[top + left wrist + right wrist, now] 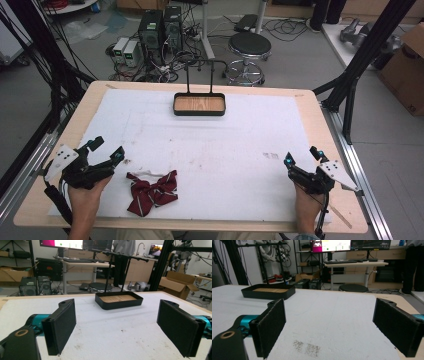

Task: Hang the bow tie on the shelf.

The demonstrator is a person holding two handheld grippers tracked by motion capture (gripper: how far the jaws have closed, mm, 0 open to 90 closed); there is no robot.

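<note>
Left gripper [107, 149] sits w/ jaws spread wide, nothing btwn them, just left of the red striped bow tie [152, 191]. Right gripper [303, 157] also spread, empty, well right of bow tie. Black tray [199, 104] far behind it.

A black tray [199, 104] with a wood-look bottom sat at the far middle of the tabletop [320, 150], with a thin black rack [199, 75] rising from its back edge. A white mat [225, 150] covered most of the surface and had some brownish smudges on it. Past the far edge, on the floor, were a round black stool [249, 47], two dark PC towers [160, 27] and a mess of cables [172, 62]. A cardboard box [407, 67] sat off to the right.
</note>
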